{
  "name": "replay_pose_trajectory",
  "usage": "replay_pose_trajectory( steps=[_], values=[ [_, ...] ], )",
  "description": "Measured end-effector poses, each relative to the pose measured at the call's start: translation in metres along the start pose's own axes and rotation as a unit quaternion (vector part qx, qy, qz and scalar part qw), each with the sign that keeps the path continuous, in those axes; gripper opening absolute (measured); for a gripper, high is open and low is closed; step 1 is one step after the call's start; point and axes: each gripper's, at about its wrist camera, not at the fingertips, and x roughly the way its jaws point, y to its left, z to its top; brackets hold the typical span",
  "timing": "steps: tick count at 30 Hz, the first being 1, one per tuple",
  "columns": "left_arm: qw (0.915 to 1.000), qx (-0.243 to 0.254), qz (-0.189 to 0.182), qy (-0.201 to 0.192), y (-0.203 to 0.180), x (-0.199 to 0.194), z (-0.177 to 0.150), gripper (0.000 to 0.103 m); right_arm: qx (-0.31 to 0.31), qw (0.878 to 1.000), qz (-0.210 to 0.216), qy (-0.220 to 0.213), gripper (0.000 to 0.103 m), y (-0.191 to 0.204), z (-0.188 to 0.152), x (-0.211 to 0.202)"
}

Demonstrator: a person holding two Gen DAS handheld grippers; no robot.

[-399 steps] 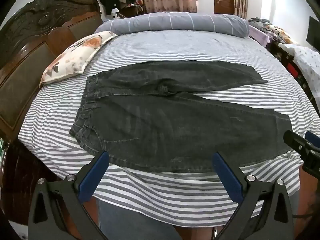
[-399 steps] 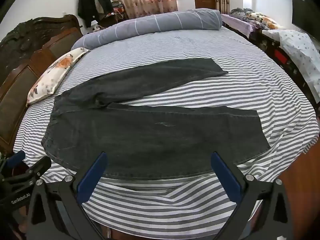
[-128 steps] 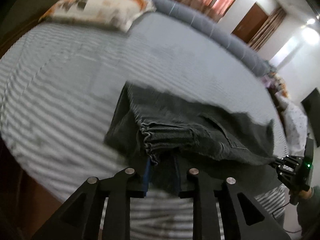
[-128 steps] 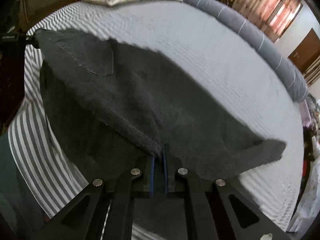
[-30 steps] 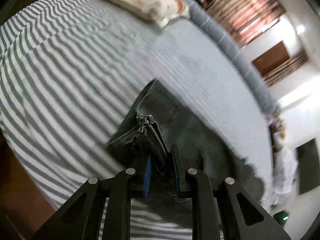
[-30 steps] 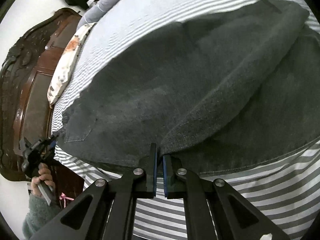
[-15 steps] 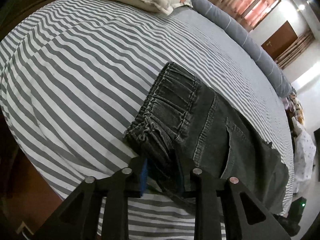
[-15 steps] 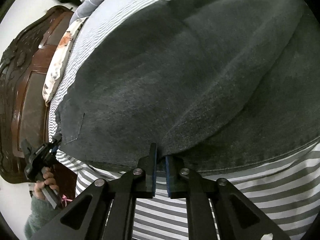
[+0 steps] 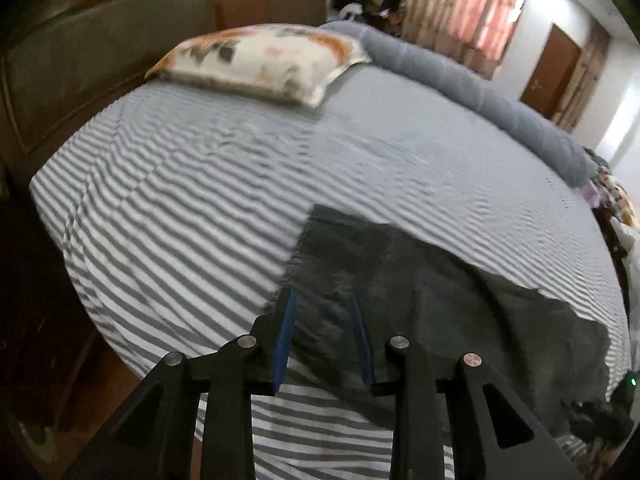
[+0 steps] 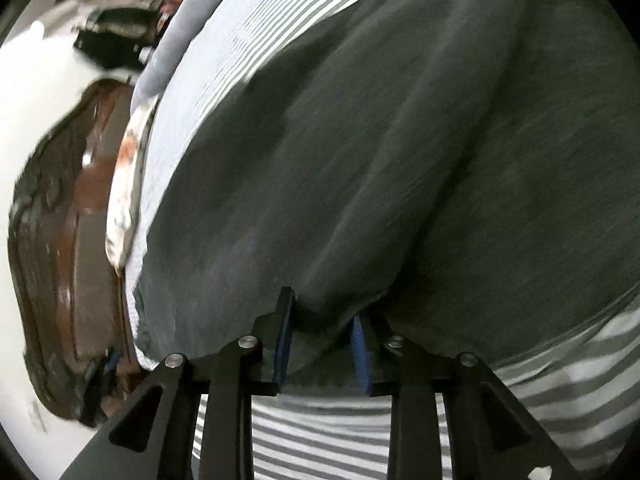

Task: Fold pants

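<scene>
The dark grey pants (image 9: pixel 460 300) lie folded lengthwise on the striped bed, with the waist end nearest my left gripper (image 9: pixel 323 320). That gripper hovers over the waist corner; its blue pads (image 9: pixel 284 340) stand apart and do not press the cloth. In the right wrist view the pants (image 10: pixel 380 140) fill most of the frame. My right gripper (image 10: pixel 322 320) is low over their near edge. Its jaws are opening, and a soft fold of cloth sits loose between them. The other gripper (image 9: pixel 600 420) shows blurred at the leg end.
The grey-and-white striped bed sheet (image 9: pixel 180 200) stretches away to the left and far side. A floral pillow (image 9: pixel 264 60) and a long grey bolster (image 9: pixel 480 92) lie at the far end. A dark wooden headboard (image 9: pixel 80 60) stands on the left, and the bed's near edge drops off below the grippers.
Both grippers were shut on the pants and now stand apart, with the cloth released onto the bed. The left gripper has lifted back from the waistband; the right has sunk closer to the cloth.
</scene>
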Motion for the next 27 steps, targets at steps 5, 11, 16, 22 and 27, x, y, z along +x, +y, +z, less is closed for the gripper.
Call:
replay_pose_trajectory(
  steps=[5, 11, 16, 22, 27],
  values=[
    [0.9937, 0.105, -0.037, -0.01, -0.066, -0.026, -0.022, 0.035, 0.035, 0.999, 0.003, -0.038, 0.028, -0.033, 0.031, -0.024],
    [0.9716, 0.211, -0.105, 0.026, -0.157, -0.033, -0.066, 0.039, 0.055, 0.996, 0.008, -0.073, 0.026, -0.06, 0.076, -0.049],
    [0.9463, 0.279, -0.153, 0.054, -0.228, -0.024, -0.112, 0.04, 0.049, 0.995, -0.004, -0.091, 0.026, -0.067, 0.109, -0.063],
    [0.906, 0.382, -0.169, 0.067, -0.284, -0.013, -0.162, 0.04, 0.055, 0.994, 0.004, -0.094, 0.026, -0.079, 0.133, -0.074],
    [0.8816, 0.442, -0.157, 0.056, -0.311, -0.001, -0.192, 0.04, 0.074, 0.993, 0.026, -0.09, 0.026, -0.087, 0.137, -0.072]
  ],
)
